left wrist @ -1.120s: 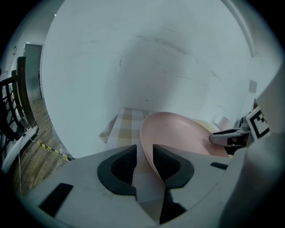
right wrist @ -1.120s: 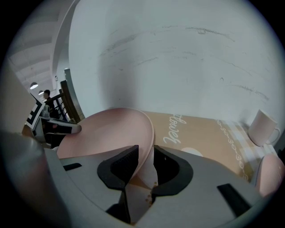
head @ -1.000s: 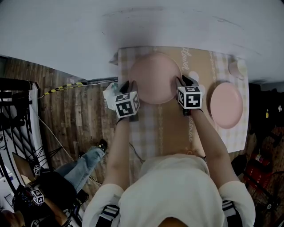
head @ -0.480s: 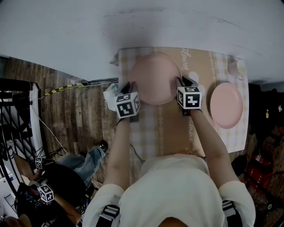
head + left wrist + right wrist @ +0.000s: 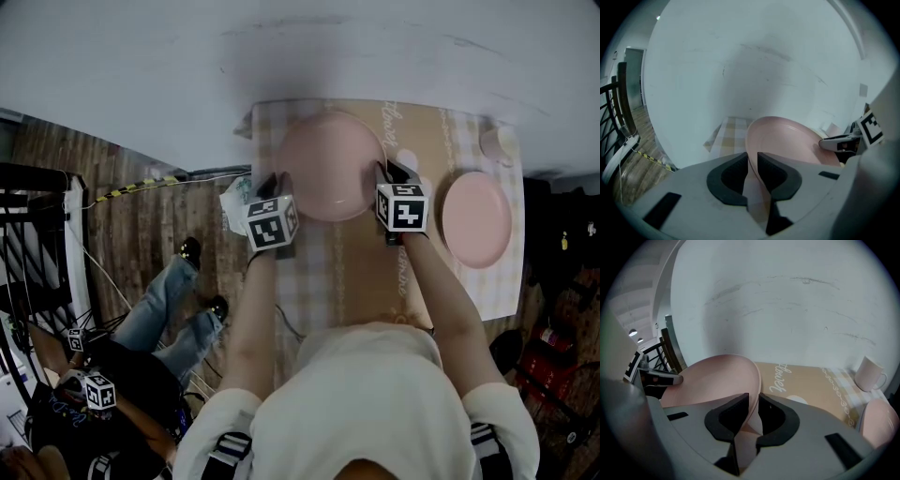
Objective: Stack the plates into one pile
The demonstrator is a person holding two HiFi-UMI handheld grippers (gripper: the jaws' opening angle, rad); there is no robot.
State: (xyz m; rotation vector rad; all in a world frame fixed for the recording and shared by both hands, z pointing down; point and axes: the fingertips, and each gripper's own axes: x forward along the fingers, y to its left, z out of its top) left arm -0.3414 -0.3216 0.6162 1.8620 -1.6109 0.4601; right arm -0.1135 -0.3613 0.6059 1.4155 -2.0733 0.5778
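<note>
Tablecloth (image 5: 319,277): left gripper (image 5: 753,161) jaws just closed on plate (image 5: 328,164).

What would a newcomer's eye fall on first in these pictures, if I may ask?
The large pink plate on the left of the checked cloth, pinched at opposite rims by both claws: the left claw, whose jaws have just been closing on the rim, and the right claw. Next, the smaller pink plate lying to its right, with a white mug beyond it.
</note>
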